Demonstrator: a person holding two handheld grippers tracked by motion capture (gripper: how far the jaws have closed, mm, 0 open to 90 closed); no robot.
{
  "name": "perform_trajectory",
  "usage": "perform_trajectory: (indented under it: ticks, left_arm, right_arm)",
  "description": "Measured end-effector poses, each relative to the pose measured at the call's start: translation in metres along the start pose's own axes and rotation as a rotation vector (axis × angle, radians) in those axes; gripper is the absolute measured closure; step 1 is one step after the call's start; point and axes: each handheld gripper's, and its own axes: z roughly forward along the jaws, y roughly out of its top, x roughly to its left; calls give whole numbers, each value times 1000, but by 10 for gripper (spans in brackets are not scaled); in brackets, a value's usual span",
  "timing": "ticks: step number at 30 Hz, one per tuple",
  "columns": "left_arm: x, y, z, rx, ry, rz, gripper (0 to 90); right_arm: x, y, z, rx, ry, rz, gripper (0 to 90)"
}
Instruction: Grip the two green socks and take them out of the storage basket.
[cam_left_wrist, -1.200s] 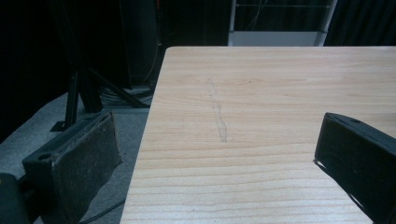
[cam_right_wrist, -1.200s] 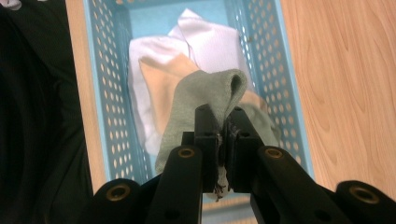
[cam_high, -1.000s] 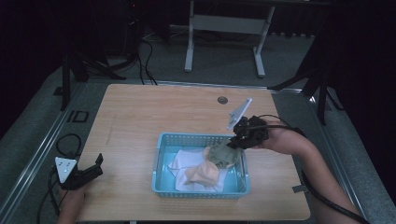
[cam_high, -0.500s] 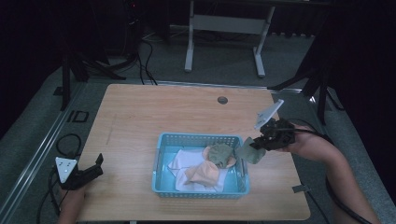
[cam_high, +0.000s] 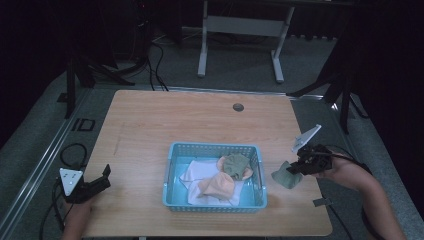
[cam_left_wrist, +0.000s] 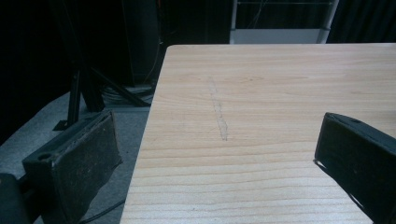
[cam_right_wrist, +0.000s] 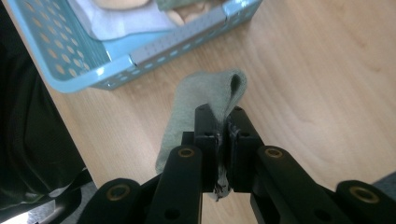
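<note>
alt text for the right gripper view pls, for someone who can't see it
The right claw, jaws shut, pinches a folded grey-green cloth above a light wooden table. A light blue perforated basket holding pale cloths sits just beyond, at the upper left.

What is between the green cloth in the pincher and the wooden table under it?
Nothing visible. The right gripper pinches the small grey-green cloth, which hangs over bare light wooden table, beside the light blue plastic basket.
</note>
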Motion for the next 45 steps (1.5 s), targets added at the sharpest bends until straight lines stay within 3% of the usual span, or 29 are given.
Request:
perform_trajectory:
  ticks: [7, 8, 17, 25, 28, 30, 32, 34, 45]
  left_arm:
    - [0, 0, 0, 1, -1, 1, 4]
    - [0, 0, 0, 1, -2, 1, 4]
    - [0, 0, 0, 2, -5, -3, 4]
    - [0, 0, 0, 2, -6, -3, 4]
    - [1, 0, 0, 2, -7, -3, 4]
    - [1, 0, 0, 3, -7, -4, 4]
    - [1, 0, 0, 3, -7, -4, 4]
    - [1, 0, 0, 3, -9, -4, 4]
    - [1, 0, 0, 6, -12, -3, 4]
  right_arm:
    - [-1, -15, 28, 5, 57, 28, 848]
    - [-1, -18, 39, 6, 81, 35, 848]
    - [-5, -23, 77, 59, 148, 56, 846]
    - [-16, -30, 93, 103, 150, 81, 834]
    - [-18, -29, 95, 119, 143, 83, 789]
    - [-19, -28, 95, 133, 140, 78, 690]
    - [-20, -28, 94, 133, 132, 73, 690]
    - [-22, -25, 85, 118, 103, 70, 582]
    - [-24, 0, 47, 61, 43, 37, 532]
